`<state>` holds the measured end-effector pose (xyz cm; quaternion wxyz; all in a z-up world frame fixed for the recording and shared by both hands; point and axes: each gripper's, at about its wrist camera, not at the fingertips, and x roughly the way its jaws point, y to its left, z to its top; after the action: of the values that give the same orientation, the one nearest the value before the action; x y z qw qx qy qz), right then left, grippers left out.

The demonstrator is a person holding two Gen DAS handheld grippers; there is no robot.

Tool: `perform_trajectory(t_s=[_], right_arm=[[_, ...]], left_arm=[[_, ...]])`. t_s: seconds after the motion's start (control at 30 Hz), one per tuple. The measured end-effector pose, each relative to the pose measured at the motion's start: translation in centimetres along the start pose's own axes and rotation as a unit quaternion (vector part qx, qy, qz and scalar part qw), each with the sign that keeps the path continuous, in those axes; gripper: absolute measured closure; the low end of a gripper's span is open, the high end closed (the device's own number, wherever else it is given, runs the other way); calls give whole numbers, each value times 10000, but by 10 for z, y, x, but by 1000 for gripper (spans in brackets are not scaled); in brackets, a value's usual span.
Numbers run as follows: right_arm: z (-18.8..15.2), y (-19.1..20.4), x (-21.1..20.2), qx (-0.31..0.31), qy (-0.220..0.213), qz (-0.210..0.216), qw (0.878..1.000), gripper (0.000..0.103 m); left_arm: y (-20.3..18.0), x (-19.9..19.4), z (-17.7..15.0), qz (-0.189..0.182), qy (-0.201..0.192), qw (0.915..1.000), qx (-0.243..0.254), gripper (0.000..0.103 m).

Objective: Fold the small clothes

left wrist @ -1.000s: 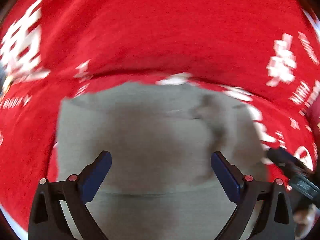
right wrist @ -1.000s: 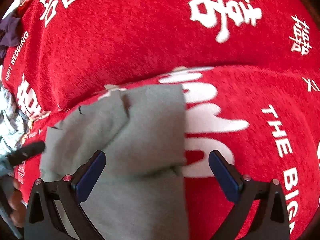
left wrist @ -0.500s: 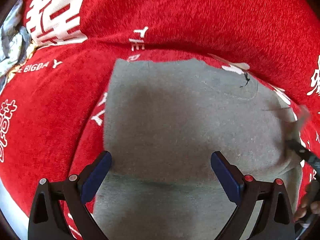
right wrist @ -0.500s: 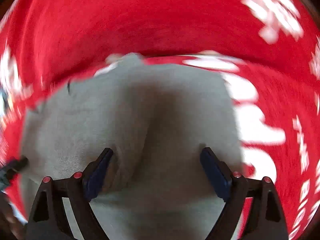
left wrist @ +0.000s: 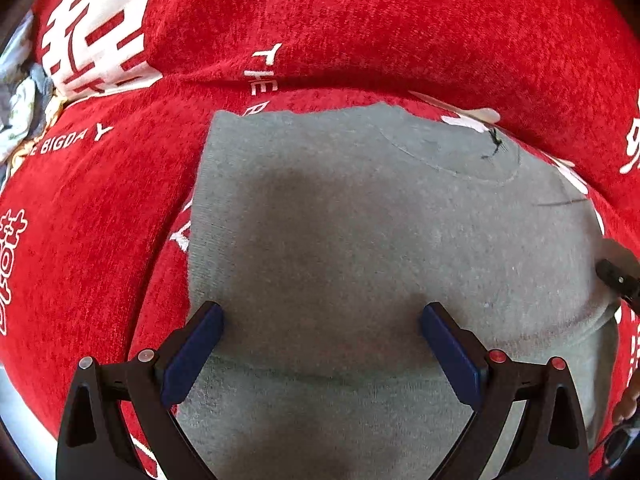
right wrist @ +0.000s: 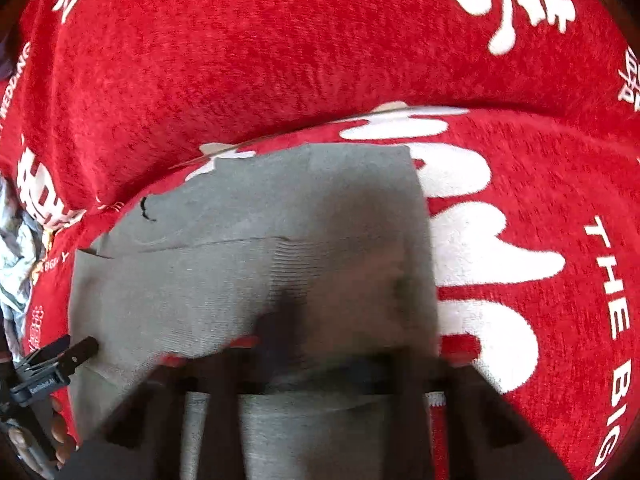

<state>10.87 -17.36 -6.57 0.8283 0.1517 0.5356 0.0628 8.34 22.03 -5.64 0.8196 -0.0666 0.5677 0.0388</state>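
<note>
Item: grey garment (left wrist: 360, 240), small knit piece, lying flat on a red cloth (left wrist: 360, 32) printed with white characters and lettering; the surface under the cloth is not identifiable. Position: directly ahead of and beneath both claws, its near part running under them, its far edge towards the fold in the red cloth; a stitched curved seam with a loose dark thread sits near the far right corner in the left wrist view. Long axis: appears to run from the claws outwards, though the near end is hidden, so this is a judgement. Left claw (left wrist: 320, 344): spread wide, blue pads standing on or just above the garment near its left edge, nothing pinched between them. Right claw (right wrist: 288, 332): blurred in its own view, jaws pressed together, seemingly bunching a ridge of the grey knit near the garment's right side; contact looks likely but the blur prevents certainty. Relation governing the next move: the right claw sits at the right border, the left claw at the left border, each nearest its own side, so a fold away from the person would carry the near edge towards the far edge. Other: crumpled pale fabric (right wrist: 16, 256) at far left
</note>
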Motion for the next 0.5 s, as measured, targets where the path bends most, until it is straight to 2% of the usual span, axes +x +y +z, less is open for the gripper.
perform_trajectory(t_s=[0.13,0.2,0.33,0.43,0.5], right_arm=[[-2,-2,-12,-200,-292,-248,9991,95],[-2,-8,-6,-160,-249,-408,9987,95],[-1,-10,-2,-180,-143,-320,9992,93],[2,-12,-11,-142,-59,-295,9994,68],[1,-14,-26,-131,-374,-648,9971,36]], left_arm=[[-8,2,-4,133,-34,9997,194,3],[-12,2,-4,147,-22,9996,254,3],[-14,0,2,107,33,9997,226,3],[-9,-3,14,157,-92,9997,172,3],[-4,-4,24,195,-157,9997,84,3]])
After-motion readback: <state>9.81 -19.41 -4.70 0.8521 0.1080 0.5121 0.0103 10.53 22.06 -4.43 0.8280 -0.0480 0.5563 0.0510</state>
